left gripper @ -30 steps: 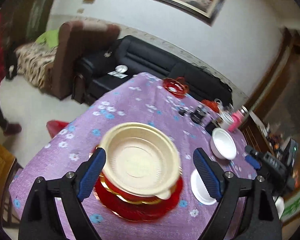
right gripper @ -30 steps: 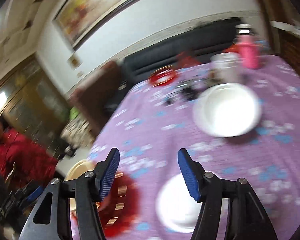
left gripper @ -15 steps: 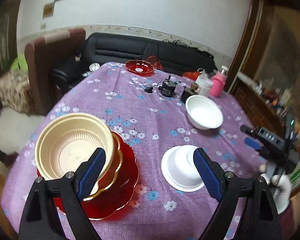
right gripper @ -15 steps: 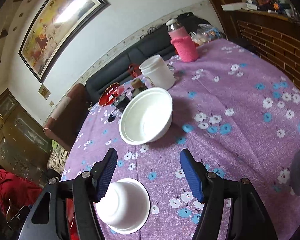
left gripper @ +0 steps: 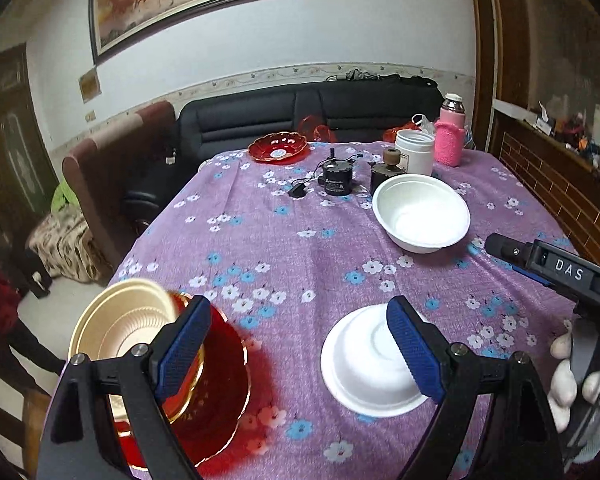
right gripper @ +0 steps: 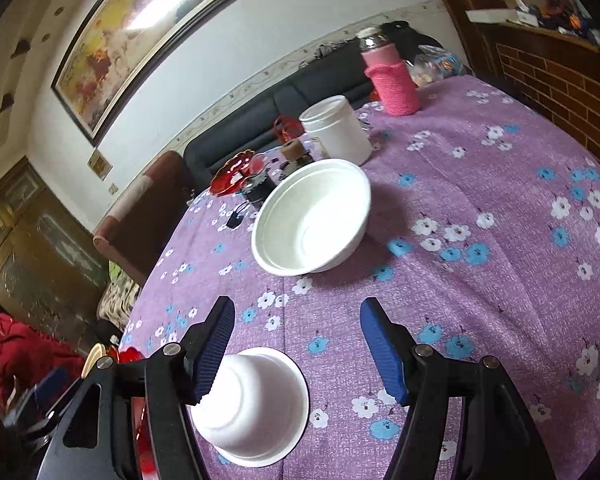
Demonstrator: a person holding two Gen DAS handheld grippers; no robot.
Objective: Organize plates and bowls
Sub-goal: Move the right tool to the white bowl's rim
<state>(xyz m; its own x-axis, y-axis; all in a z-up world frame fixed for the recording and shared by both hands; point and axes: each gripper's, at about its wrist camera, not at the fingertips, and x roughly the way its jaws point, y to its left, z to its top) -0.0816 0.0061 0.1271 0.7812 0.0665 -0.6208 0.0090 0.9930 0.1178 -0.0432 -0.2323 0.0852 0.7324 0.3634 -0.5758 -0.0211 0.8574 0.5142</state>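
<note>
Left wrist view: left claw (left gripper: 296,354) wide, empty, over counter (left gripper: 300,240); upturned white bowl (left gripper: 370,364) beneath. Right claw (right gripper: 298,354) parted, empty. Large white bowl (right gripper: 312,218) upright, farther back.

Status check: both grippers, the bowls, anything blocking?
Left gripper and right gripper open, empty. Small white bowl upside down, large white bowl upright beyond. Cloth between them bare.

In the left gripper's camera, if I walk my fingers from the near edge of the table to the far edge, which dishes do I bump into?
Upside-down small white bowl → big white bowl → white jar at the far edge.
</note>
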